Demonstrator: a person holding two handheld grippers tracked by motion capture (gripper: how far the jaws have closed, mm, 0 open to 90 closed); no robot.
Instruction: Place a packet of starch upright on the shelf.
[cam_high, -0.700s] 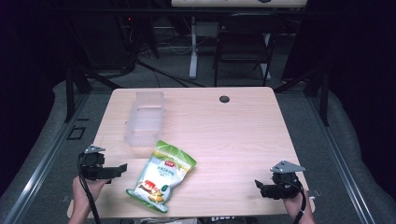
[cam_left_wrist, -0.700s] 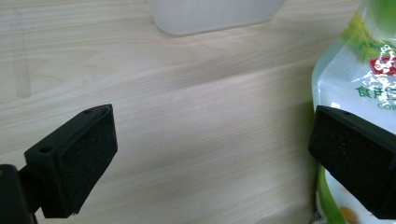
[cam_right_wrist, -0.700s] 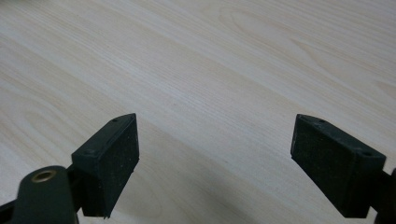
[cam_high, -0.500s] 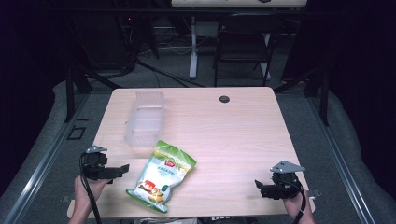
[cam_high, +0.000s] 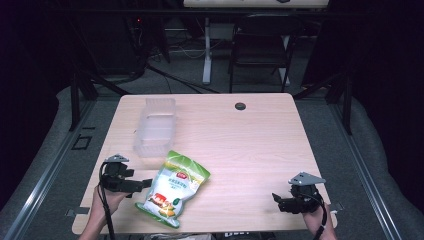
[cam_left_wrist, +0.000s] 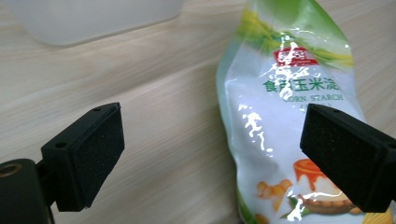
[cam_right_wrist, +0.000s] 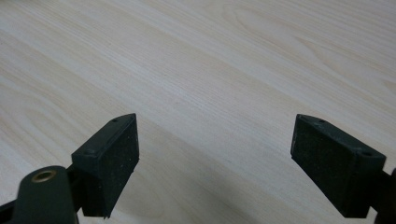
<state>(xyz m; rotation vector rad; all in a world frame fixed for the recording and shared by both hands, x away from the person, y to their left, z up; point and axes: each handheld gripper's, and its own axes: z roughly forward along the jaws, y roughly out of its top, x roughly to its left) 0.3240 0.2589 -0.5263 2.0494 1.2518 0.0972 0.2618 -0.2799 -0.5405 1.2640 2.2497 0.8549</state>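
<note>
"CORN STARCH" in green on the starch bag (cam_left_wrist: 289, 121), under Chinese characters

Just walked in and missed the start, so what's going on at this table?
A person sits at a wooden table with a two-jaw gripper in each hand. The left gripper is open and aimed at a green and white corn starch bag lying flat near the front edge; its jaws stand wide, one in front of the bag, not gripping it. A clear plastic tub sits just behind the bag. The right gripper is open too, over bare wood near the front right corner.
</note>
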